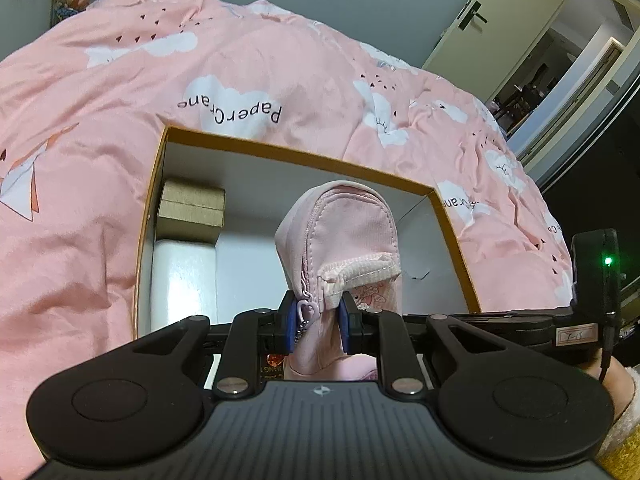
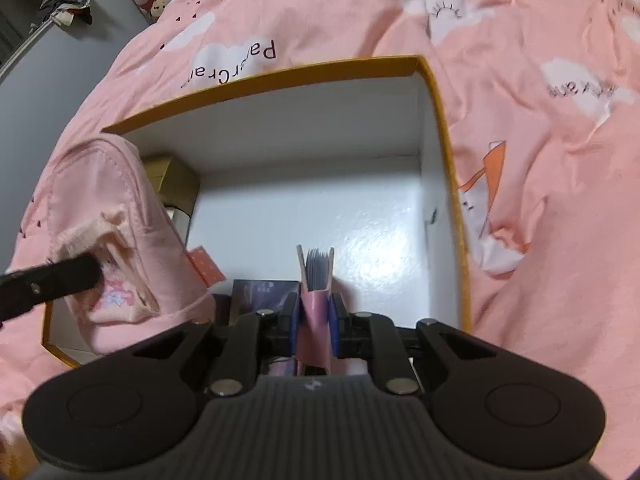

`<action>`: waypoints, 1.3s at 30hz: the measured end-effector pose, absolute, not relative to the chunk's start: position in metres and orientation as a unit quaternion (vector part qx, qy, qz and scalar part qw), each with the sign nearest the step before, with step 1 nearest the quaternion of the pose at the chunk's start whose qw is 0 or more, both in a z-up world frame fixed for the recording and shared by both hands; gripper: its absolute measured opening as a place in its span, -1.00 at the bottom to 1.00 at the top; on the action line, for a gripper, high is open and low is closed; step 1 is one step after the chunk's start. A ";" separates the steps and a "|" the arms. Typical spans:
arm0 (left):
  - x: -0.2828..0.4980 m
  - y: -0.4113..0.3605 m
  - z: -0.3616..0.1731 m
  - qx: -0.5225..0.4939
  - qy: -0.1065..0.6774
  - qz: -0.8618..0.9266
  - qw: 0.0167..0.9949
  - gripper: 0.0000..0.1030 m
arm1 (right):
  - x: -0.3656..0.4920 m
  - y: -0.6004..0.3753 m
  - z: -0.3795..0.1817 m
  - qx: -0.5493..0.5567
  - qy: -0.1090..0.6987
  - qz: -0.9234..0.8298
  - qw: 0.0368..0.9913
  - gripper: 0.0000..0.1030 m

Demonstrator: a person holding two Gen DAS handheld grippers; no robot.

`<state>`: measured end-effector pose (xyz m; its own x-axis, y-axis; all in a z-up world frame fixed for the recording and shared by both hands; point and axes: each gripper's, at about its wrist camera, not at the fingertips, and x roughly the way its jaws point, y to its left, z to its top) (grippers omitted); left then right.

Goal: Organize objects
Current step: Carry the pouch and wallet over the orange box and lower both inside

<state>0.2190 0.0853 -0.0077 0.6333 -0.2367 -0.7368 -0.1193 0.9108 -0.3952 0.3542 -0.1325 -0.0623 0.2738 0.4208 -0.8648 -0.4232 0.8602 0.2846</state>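
A pale pink fabric pouch with a zipper and a heart-shaped pull hangs over the open box, and my left gripper is shut on its lower part. The same pouch shows at the left of the right wrist view, with a black finger of the left gripper on it. My right gripper is shut on a small pink booklet whose pages fan upward, held above the white floor of the box, an orange-rimmed carton.
Inside the box, a brown cardboard carton sits in the far left corner with a white block in front of it. A dark card lies near the box's front. The box rests on a pink quilt. A door stands behind.
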 end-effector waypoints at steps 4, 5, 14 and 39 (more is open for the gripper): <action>0.222 0.087 -0.012 -0.211 0.431 -0.036 0.877 -0.55 | 0.353 -0.124 -0.061 -0.051 0.540 0.267 0.797 -0.67; 0.222 0.087 -0.012 -0.212 0.431 -0.037 0.876 -0.55 | 0.350 -0.119 -0.060 -0.079 0.534 0.267 0.798 -0.66; 0.222 0.086 -0.014 -0.210 0.438 -0.036 0.874 -0.55 | 0.339 -0.093 -0.068 -0.254 0.503 0.260 0.784 -0.48; 0.291 0.015 -0.072 -0.248 0.557 -0.090 0.788 -0.55 | 0.296 -0.193 -0.010 -0.056 0.355 0.167 0.918 -0.23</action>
